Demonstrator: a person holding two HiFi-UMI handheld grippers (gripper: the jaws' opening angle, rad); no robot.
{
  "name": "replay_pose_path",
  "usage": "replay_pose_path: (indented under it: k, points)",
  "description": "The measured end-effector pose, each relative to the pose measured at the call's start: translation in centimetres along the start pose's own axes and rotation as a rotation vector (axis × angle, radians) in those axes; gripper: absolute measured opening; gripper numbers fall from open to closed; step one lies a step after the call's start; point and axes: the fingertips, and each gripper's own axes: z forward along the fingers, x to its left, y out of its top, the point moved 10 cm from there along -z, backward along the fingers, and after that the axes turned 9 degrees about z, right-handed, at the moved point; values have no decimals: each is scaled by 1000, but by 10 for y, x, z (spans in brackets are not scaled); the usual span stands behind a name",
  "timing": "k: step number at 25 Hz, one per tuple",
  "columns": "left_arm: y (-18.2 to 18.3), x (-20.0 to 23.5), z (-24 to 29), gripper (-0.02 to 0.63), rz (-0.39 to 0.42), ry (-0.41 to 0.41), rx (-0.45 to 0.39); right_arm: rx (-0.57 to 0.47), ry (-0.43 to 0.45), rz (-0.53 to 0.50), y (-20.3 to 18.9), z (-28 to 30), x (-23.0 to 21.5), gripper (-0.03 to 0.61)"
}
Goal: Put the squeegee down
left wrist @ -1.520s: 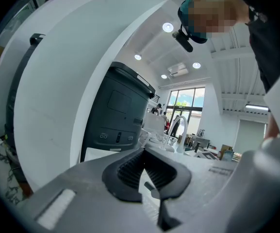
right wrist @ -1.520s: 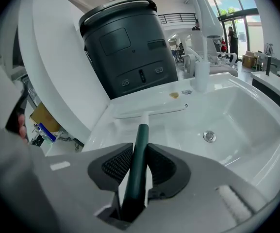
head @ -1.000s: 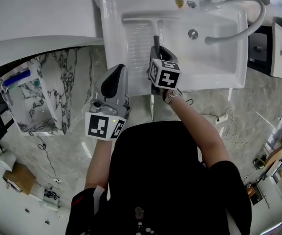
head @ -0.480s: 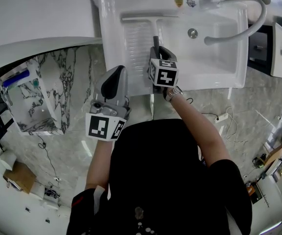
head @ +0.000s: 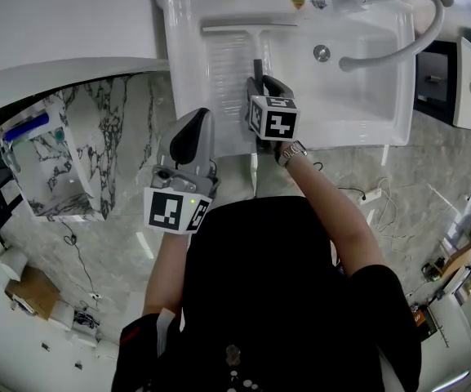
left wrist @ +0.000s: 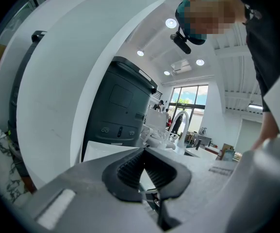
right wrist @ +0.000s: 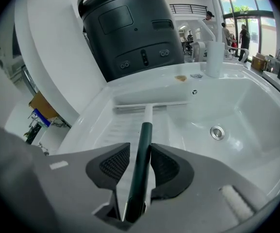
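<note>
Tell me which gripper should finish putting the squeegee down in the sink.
Right: the right gripper straddles the squeegee handle, jaws just opening, blade already resting in the sink. The left gripper hangs shut and empty outside it.

Squeegee (head: 256, 37) in white sink (head: 364, 96)

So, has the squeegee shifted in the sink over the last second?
No. The squeegee lies where it did in the sink, blade equally far from the drain; the right gripper has just been opening its jaws, handle between them.
</note>
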Motion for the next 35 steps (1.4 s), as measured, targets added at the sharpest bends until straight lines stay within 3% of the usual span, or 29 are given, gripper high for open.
replay_pose_path:
  k: [11,19,35]
  points:
    - [1,-12,-7,2,14,-1,-14,-61,56,-3,-1,-28,1,149]
    - [3,-25,-9,2,20,-20,-30,-106,67,-12,-3,-59,-5,6]
    - [22,-44,-19,2,58,-35,-77,-216,180,-48,13,-135,19,2]
